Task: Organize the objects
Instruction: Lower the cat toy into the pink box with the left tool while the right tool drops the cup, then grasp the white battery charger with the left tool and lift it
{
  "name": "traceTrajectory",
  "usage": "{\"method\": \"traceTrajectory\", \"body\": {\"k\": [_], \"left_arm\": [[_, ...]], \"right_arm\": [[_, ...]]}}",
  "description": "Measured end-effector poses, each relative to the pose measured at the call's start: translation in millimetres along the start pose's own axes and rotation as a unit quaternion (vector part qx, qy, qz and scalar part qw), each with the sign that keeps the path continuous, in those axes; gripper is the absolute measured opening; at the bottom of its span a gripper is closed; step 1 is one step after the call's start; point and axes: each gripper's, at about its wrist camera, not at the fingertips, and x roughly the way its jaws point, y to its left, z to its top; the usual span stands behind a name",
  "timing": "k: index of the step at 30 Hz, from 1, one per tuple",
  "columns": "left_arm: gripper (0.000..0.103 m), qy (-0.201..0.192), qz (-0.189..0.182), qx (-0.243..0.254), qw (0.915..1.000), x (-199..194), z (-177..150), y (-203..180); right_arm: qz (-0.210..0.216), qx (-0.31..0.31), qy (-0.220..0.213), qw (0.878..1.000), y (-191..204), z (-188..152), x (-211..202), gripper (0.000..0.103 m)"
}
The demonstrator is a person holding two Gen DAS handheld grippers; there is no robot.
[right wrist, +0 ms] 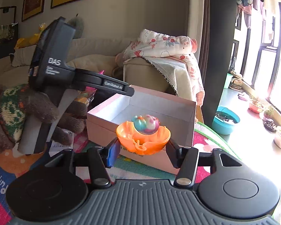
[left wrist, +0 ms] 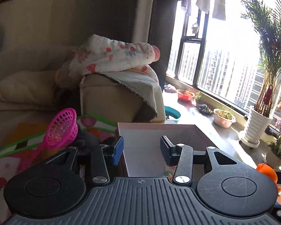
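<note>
An open pink box [right wrist: 140, 129] with a white inside stands on the play mat. My right gripper [right wrist: 143, 144] is shut on an orange bowl-shaped toy [right wrist: 140, 140], which carries a small pastel figure [right wrist: 147, 124], just in front of the box's near wall. In the left wrist view the orange toy [left wrist: 267, 172] peeks in at the right edge. My left gripper [left wrist: 142, 147] stands open with nothing between its fingers, hanging over the box [left wrist: 159, 133] at its left side. A gloved hand [right wrist: 46, 110] holds the left gripper [right wrist: 130, 91]. A pink toy net [left wrist: 62, 128] lies left of the box.
A beige sofa arm [left wrist: 110, 97] draped with a floral blanket [left wrist: 112, 56] rises behind the box. The colourful play mat [right wrist: 206, 142] covers the floor. A teal basin [right wrist: 225, 120], flower pots and a palm in a white pot [left wrist: 256, 127] line the window sill at right.
</note>
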Motion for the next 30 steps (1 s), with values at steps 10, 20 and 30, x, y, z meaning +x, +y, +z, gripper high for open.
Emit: {"method": "traceTrajectory", "body": {"k": [10, 20, 30], "left_arm": [[0.048, 0.06, 0.047, -0.059, 0.9953, -67, -21, 65], [0.048, 0.17, 0.042, -0.182, 0.9675, -85, -90, 111], [0.05, 0.181, 0.036, -0.177, 0.9668, -34, -81, 56]], "right_arm": [[-0.008, 0.046, -0.038, 0.998, -14, 94, 62, 0.074], [0.037, -0.027, 0.026, 0.999, 34, 1, 47, 0.084], [0.048, -0.006, 0.032, 0.998, 53, -55, 25, 0.089]]}}
